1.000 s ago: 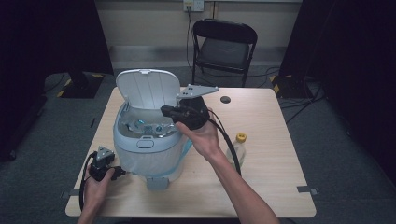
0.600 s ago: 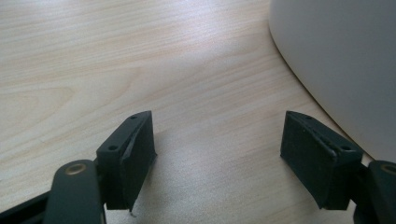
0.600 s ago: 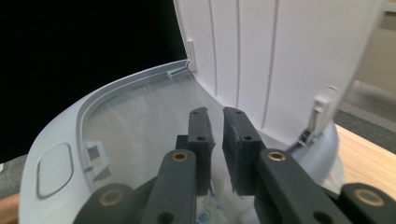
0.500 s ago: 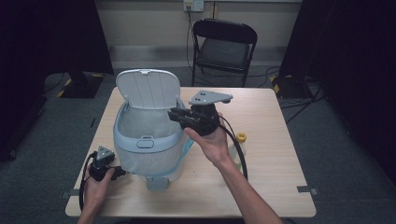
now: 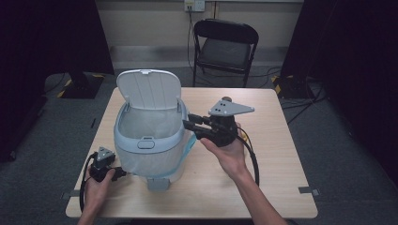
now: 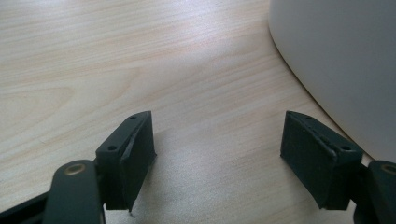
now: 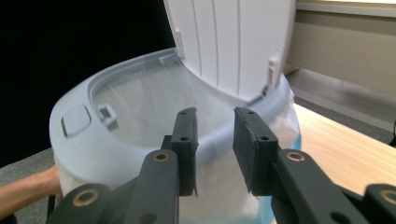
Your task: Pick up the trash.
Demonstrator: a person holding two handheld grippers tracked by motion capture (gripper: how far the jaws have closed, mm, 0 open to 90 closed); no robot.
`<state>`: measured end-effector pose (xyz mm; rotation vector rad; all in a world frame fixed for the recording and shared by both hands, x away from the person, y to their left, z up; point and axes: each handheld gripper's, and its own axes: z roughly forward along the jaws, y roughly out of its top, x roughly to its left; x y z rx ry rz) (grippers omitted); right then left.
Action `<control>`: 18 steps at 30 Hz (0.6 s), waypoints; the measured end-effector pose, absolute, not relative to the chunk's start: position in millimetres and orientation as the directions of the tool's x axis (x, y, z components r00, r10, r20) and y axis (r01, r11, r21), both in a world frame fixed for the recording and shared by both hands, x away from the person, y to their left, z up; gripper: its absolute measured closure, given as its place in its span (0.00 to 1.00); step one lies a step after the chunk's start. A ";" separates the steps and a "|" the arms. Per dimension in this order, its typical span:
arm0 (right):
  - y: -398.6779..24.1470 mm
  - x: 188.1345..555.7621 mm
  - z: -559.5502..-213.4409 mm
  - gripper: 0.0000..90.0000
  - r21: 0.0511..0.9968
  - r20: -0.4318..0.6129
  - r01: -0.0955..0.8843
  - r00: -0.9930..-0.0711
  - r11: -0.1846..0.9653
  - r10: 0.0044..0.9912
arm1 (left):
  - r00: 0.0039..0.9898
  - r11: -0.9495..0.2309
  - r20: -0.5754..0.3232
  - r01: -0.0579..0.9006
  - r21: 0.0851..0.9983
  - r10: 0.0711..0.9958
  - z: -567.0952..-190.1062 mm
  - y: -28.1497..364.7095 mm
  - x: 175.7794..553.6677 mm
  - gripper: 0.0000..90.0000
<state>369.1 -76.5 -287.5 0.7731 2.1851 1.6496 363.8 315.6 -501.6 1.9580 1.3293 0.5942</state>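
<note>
Right tongs (image 5: 188, 123), jaws just opening, empty, beside open bin (image 5: 149, 140); left tongs (image 5: 123, 173) rest on tabletop (image 5: 272, 178).

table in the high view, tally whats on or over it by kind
bins: 1, the pale blue bin with its lid up
grippers: 2, the left gripper low on the table, the right gripper at the bin's rim
small dark round things: 1, too small to name
total: 4

Both tongs (image 5: 190, 125) (image 5: 123, 173) empty, apart
</note>
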 end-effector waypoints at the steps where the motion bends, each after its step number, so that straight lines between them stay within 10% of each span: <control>1: -80.9 366.4 -289.8 0.76 0.951 0.084 0.240 -0.807 0.195 0.585 | 0.372 -0.240 -0.007 0.614 0.752 0.928 -501.6 315.6 363.8 0.28; 18: -117.0 334.7 -353.7 0.77 0.921 0.133 0.327 -0.777 0.213 0.615 | 0.371 -0.240 -0.006 0.614 0.752 0.929 -501.6 315.5 363.7 0.28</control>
